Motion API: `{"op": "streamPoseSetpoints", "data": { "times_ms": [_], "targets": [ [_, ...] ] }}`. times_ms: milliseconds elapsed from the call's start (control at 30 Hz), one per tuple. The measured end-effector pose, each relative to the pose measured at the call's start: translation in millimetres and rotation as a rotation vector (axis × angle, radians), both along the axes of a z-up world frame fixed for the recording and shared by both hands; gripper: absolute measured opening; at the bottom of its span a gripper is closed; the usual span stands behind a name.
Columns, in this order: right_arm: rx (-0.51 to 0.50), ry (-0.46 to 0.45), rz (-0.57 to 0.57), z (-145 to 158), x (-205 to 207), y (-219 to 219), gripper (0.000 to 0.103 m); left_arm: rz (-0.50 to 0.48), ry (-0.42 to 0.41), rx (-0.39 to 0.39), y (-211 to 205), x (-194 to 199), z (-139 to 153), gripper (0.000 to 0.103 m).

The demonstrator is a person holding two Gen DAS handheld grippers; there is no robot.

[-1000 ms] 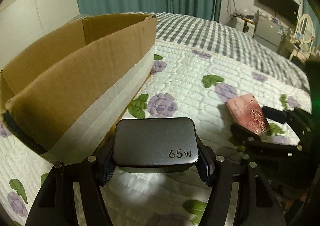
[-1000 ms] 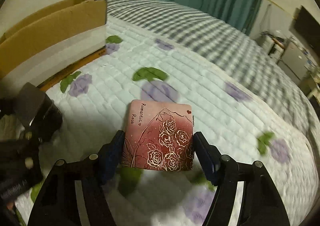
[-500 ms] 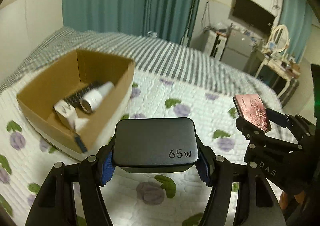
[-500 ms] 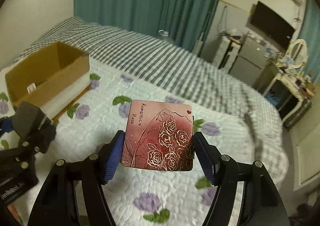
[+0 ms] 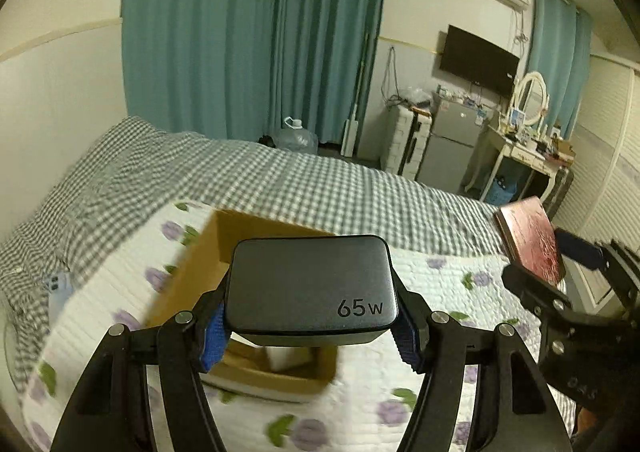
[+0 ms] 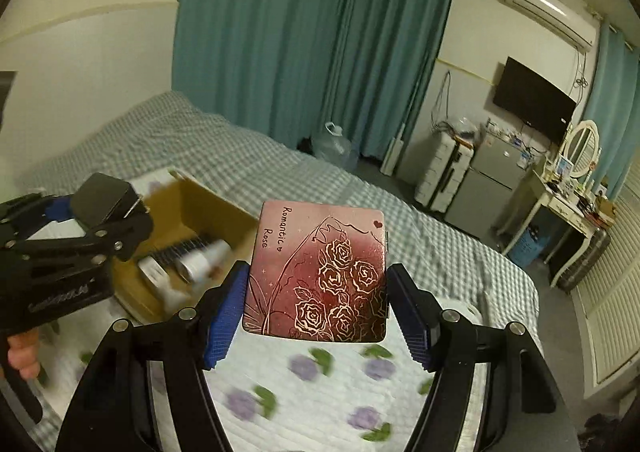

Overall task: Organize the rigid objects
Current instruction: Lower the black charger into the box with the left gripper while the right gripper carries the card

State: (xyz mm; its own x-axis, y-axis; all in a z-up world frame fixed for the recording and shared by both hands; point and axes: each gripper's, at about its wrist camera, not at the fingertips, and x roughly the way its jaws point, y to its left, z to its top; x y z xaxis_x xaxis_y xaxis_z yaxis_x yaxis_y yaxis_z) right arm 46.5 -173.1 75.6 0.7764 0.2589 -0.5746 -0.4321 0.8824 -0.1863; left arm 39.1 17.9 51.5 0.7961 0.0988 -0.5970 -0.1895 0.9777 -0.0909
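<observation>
Matte dark-grey plastic on that 65W charger brick (image 5: 310, 288), so it's probably dense for its size and a bit slick. The left gripper (image 5: 310, 322) has it clamped across its two short sides, held up over the near end of the cardboard box (image 5: 188, 276) on the floral quilt (image 5: 432, 392). Blue pads (image 5: 214, 336) look grippy enough.

Right gripper (image 6: 316, 306) is closed on the rose-print case (image 6: 320, 272), pinching its left and right edges, off to the right of the box. Looks like a thin, stiff, glossy tin, light I'd guess, and the edges are the only sane place to hold it. White tubes (image 6: 200, 258) are already in the box.
</observation>
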Motion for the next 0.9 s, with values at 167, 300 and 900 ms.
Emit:
{"op": "streamPoseSetpoints", "data": {
  "times_ms": [167,300,900],
  "targets": [
    [0.076,-0.001,0.019,-1.8,0.6,47.8,0.069,-0.070,0.039,0.042,45.4,14.5,-5.8,0.068],
    [0.108,0.017,0.032,-16.5,14.7,78.6,0.069,-0.113,0.077,0.094,62.8,29.0,-25.1,0.068],
    [0.264,0.174,0.015,-103.3,91.5,83.6,0.069,-0.125,0.332,0.098,84.1,126.5,-113.0,0.068]
  ]
}}
